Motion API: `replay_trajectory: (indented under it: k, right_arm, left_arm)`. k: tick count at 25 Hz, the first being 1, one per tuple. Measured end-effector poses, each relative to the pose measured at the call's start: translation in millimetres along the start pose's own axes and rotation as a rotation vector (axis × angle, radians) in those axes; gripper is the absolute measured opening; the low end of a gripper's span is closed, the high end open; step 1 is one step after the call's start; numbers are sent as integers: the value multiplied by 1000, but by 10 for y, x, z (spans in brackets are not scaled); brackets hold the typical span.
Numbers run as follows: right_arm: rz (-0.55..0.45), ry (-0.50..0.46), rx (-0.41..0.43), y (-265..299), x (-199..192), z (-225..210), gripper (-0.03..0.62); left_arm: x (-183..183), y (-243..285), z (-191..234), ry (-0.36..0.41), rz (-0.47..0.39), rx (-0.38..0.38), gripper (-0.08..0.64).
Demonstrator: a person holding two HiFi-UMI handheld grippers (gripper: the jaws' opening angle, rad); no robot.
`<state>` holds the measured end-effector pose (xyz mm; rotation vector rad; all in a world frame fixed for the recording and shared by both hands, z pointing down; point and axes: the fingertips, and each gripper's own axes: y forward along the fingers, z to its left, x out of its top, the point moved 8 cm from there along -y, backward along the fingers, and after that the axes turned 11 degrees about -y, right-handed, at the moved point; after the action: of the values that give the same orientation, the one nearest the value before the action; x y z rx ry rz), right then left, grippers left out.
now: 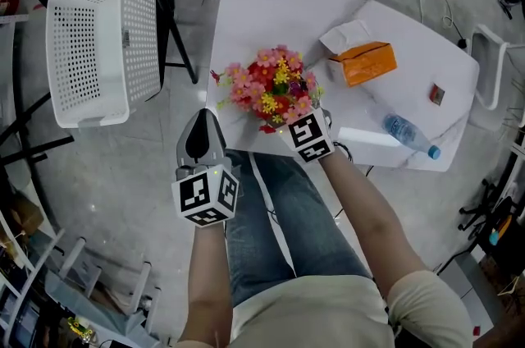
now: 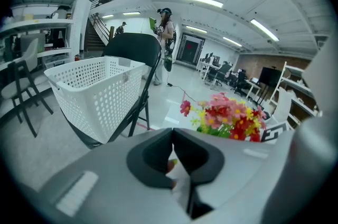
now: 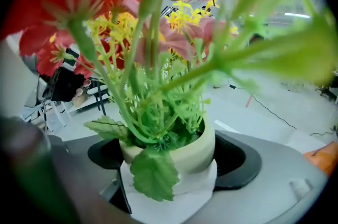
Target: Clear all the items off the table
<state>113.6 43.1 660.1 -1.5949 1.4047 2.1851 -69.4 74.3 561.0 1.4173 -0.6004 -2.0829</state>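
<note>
Pink-red flowers in a cream pot (image 3: 196, 154), clamped by the right claw (image 3: 170, 166) at the white tabletop's (image 1: 271, 6) 6 o'clock edge, should be carried upright to the white perforated basket (image 1: 98, 43), the left claw (image 2: 172, 143) closed, empty.

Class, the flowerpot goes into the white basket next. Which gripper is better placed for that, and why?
Right. The right gripper has its jaws closed on the flowerpot. The left gripper, though nearer the basket, has its jaws together on nothing.
</note>
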Motion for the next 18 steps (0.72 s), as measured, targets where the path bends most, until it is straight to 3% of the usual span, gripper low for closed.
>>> replay_trajectory:
  k: [18]
  right_arm:
    - [-16, -7, -90, -910, 766, 69, 503]
  left_arm:
    - [431, -683, -200, -15, -22, 2, 9]
